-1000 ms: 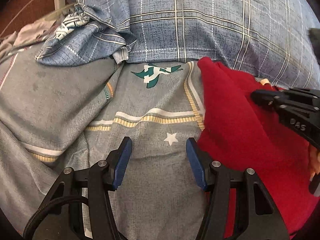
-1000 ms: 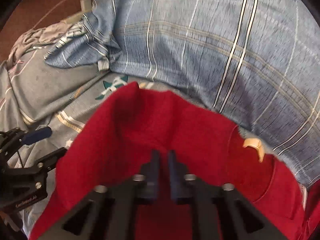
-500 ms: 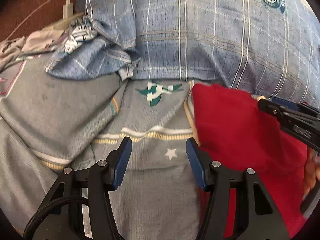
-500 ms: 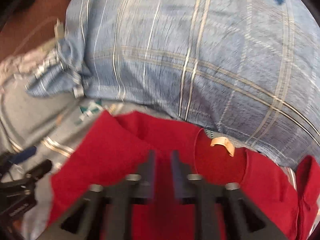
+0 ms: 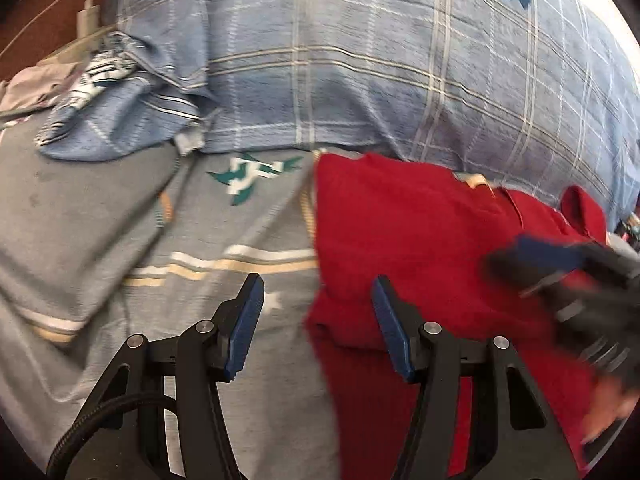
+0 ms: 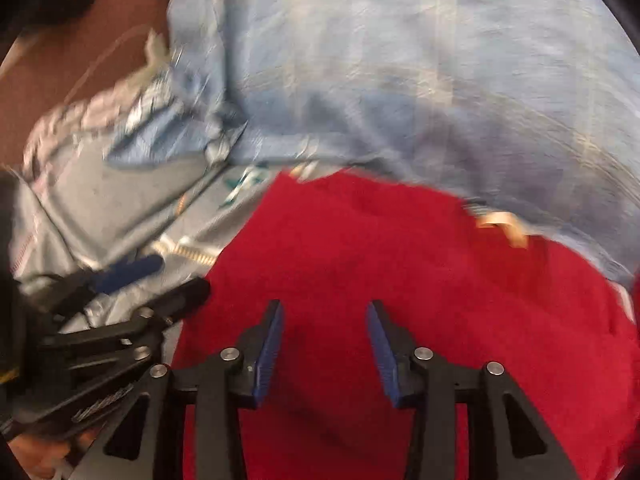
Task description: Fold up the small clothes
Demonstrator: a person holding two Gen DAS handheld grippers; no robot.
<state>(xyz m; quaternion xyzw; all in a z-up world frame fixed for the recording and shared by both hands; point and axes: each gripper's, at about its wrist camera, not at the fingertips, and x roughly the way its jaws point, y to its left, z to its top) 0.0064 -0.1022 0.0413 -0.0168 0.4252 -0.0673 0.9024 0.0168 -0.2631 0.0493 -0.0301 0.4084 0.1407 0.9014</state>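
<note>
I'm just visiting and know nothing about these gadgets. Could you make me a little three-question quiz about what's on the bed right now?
1. True or false: the right gripper is clamped on the red garment.
2. What lies behind the garment? A) a blue plaid pillow B) a wooden box C) a laundry basket
3. What is between the left gripper pads?

Key: 1. False, its jaws stand open above the cloth. 2. A. 3. The grey bedsheet and the garment's left edge below, nothing gripped.

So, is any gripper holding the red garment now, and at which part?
No. The right gripper has just released the red garment; the left gripper is open and empty.
</note>
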